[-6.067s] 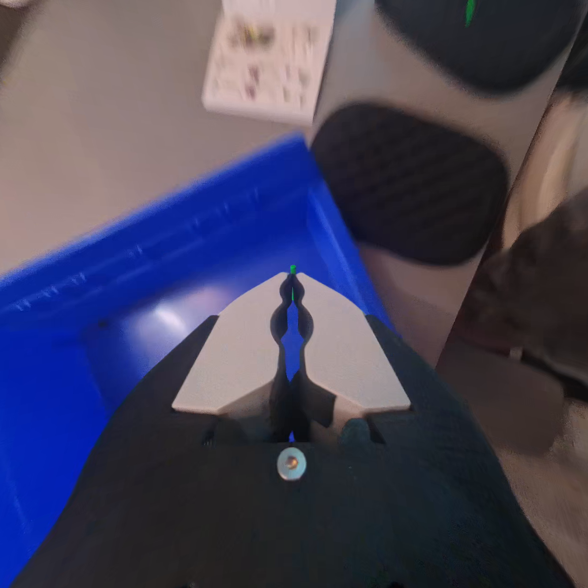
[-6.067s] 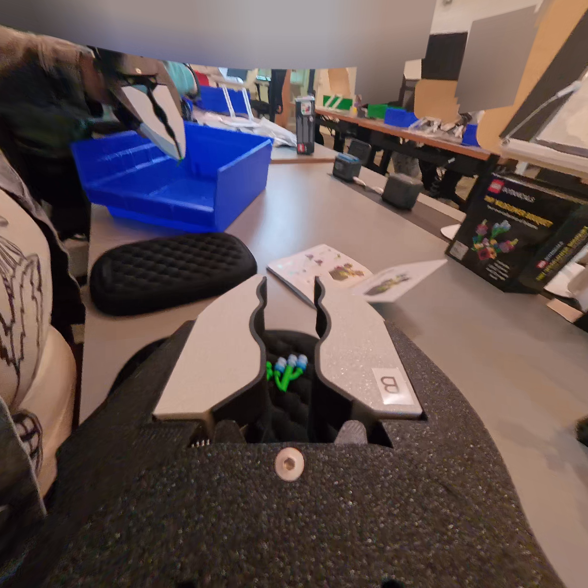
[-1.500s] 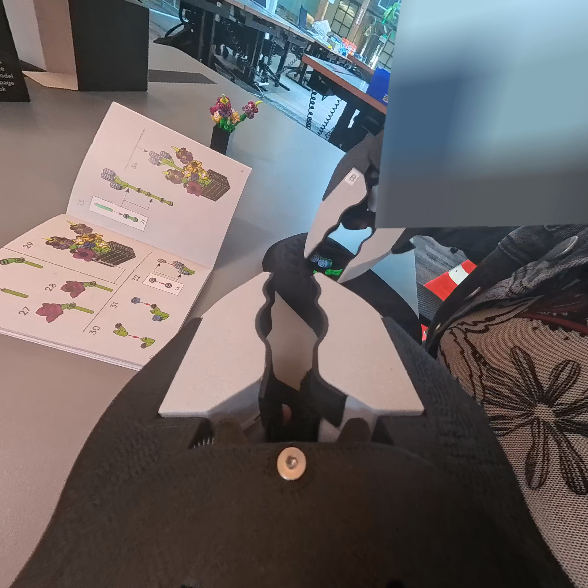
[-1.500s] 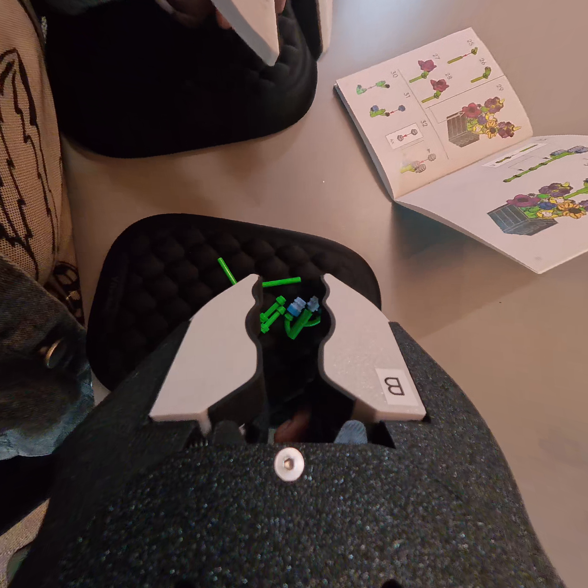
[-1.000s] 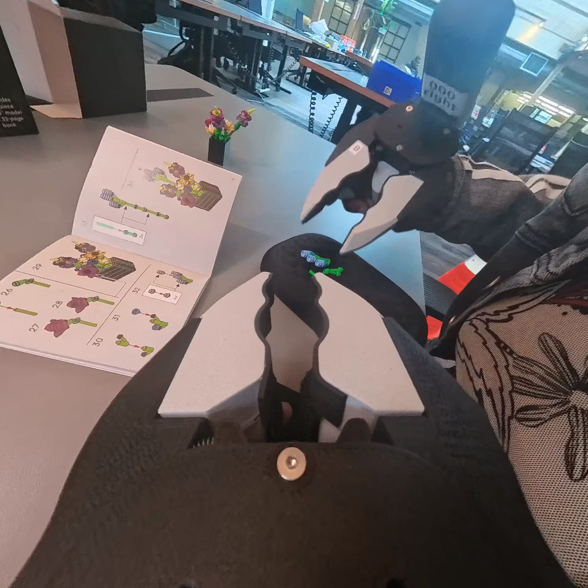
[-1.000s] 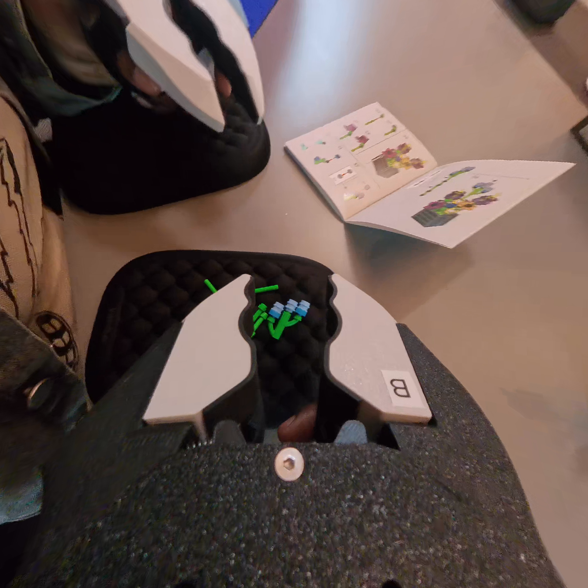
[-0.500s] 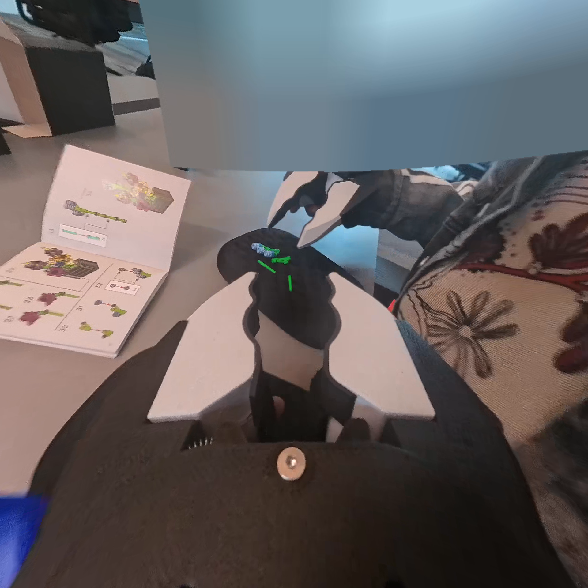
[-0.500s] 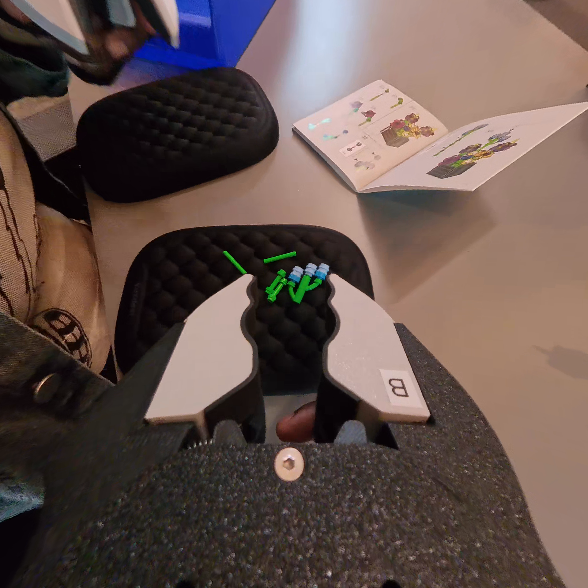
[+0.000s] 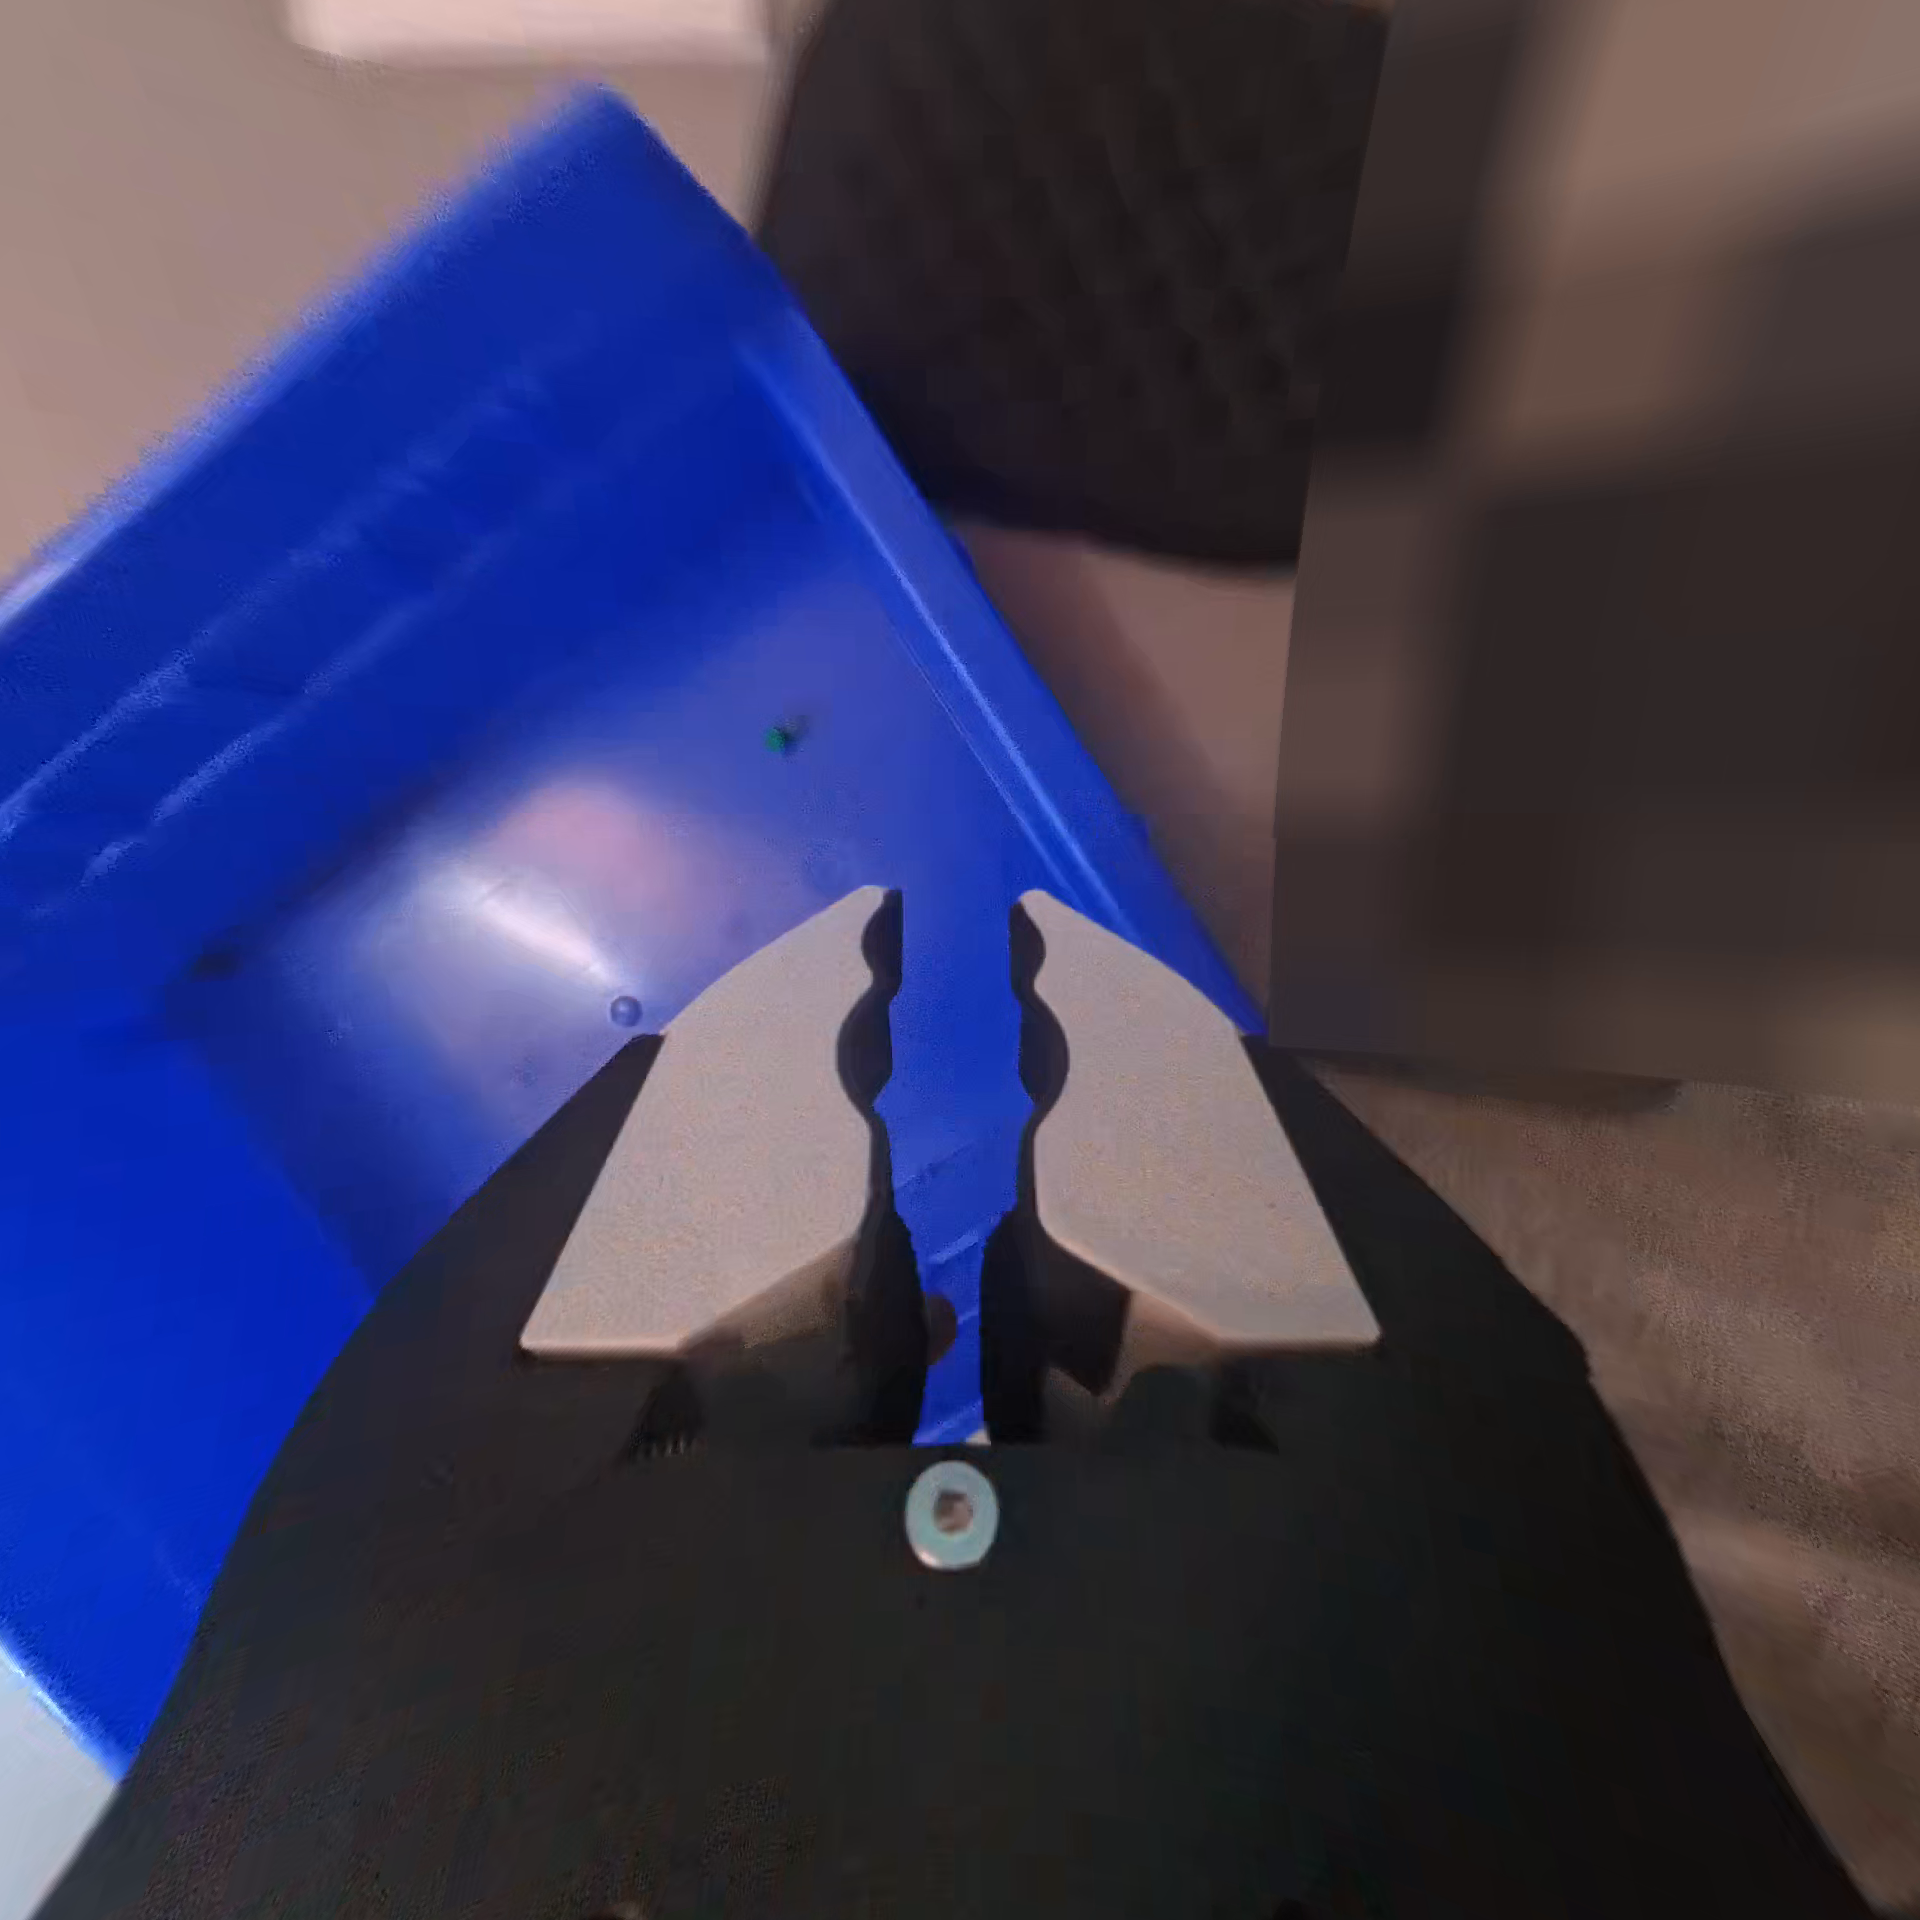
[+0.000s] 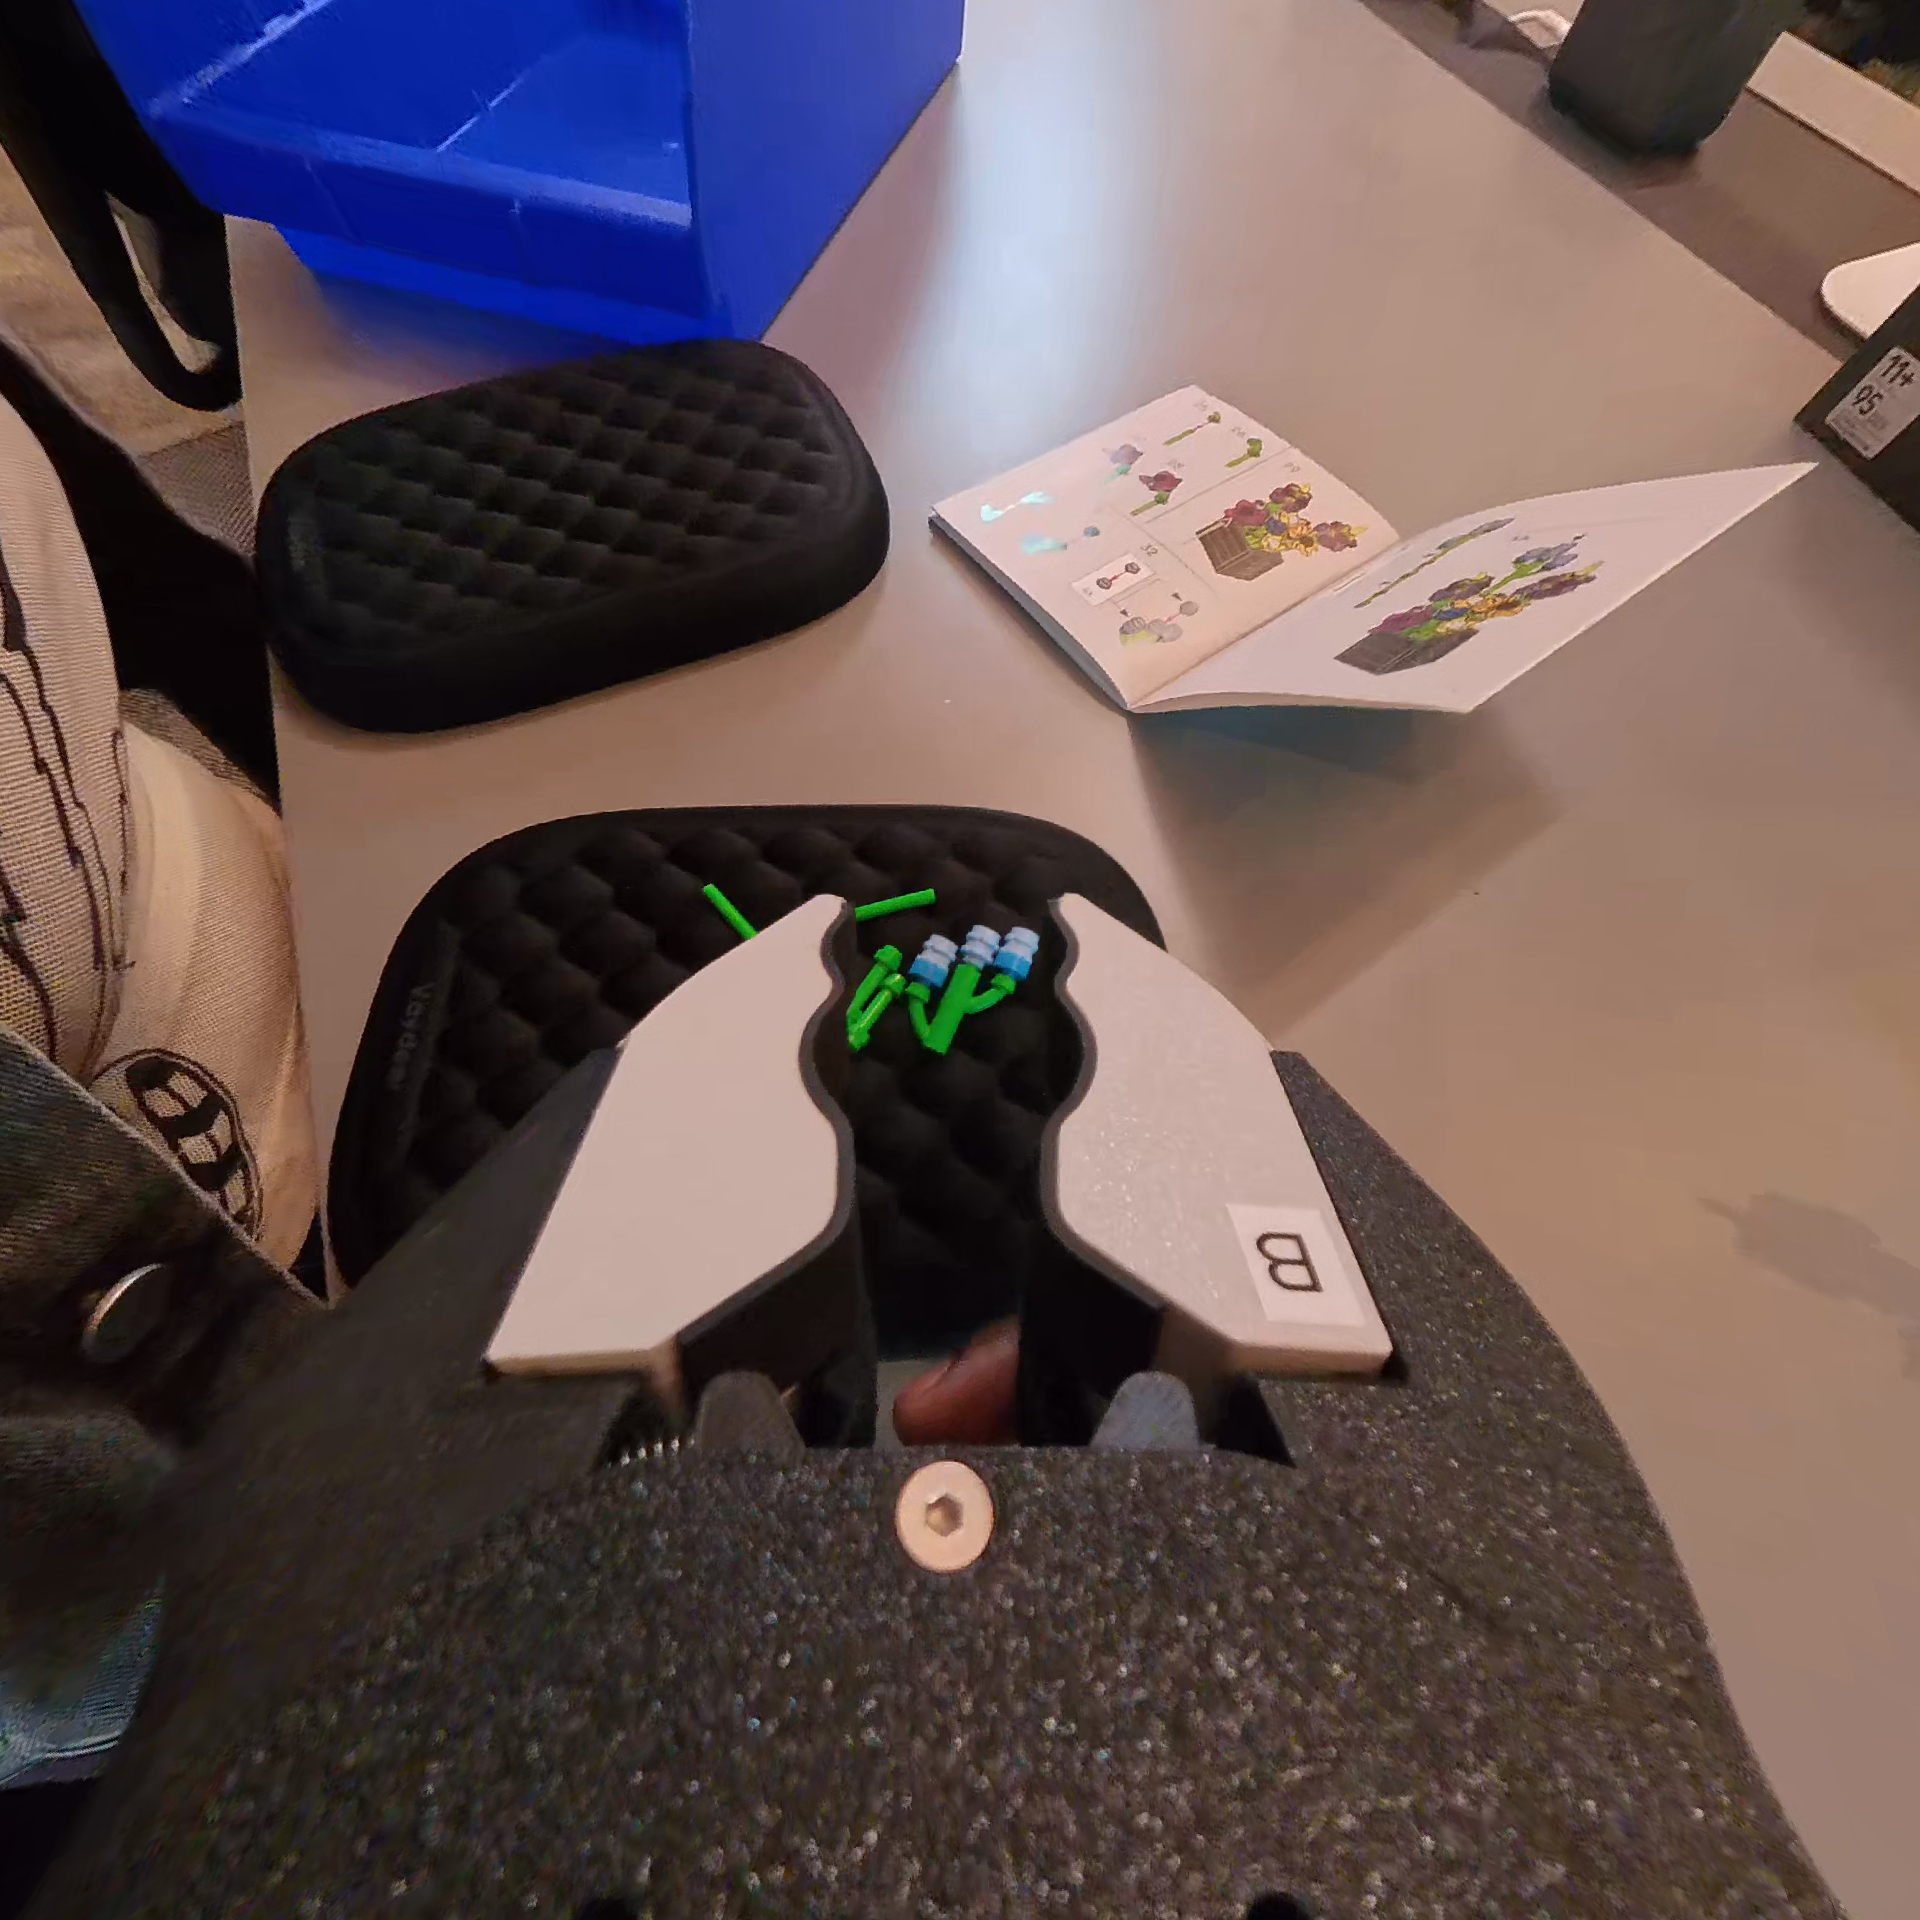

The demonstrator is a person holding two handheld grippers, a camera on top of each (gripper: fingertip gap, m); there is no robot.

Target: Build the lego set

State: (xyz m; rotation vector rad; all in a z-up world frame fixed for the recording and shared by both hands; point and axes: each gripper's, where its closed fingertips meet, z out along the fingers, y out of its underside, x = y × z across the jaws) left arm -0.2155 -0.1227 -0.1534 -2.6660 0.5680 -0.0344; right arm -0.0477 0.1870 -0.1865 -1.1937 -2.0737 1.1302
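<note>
In the left wrist view, blurred by motion, the left tool (image 9: 945,902) hangs over the blue bin (image 9: 416,644) with its jaws a narrow gap apart and nothing between them. Bare blue floor spreads to its left, and the bin's right wall runs diagonally just beside the right fingertip. A tiny green piece (image 9: 781,738) lies on the bin floor beyond the tips, near that wall. Past the wall sits a black quilted pad (image 9: 1049,260) on the grey counter (image 9: 156,208). In the right wrist view, the right tool (image 10: 948,909) is spread wide and empty above a second black pad (image 10: 582,987) at the counter's near edge. On this pad, between and just past the tips, lie a green stem with three light-blue buds (image 10: 966,982), a small green piece (image 10: 871,1003) beside it, and two loose green rods (image 10: 894,904). To the right the counter (image 10: 1558,987) is bare and roomy. Farther off lie the open instruction booklet (image 10: 1299,582), the other pad (image 10: 571,520) and the bin (image 10: 540,135) at far left. Patterned clothing crowds the left edge.
</note>
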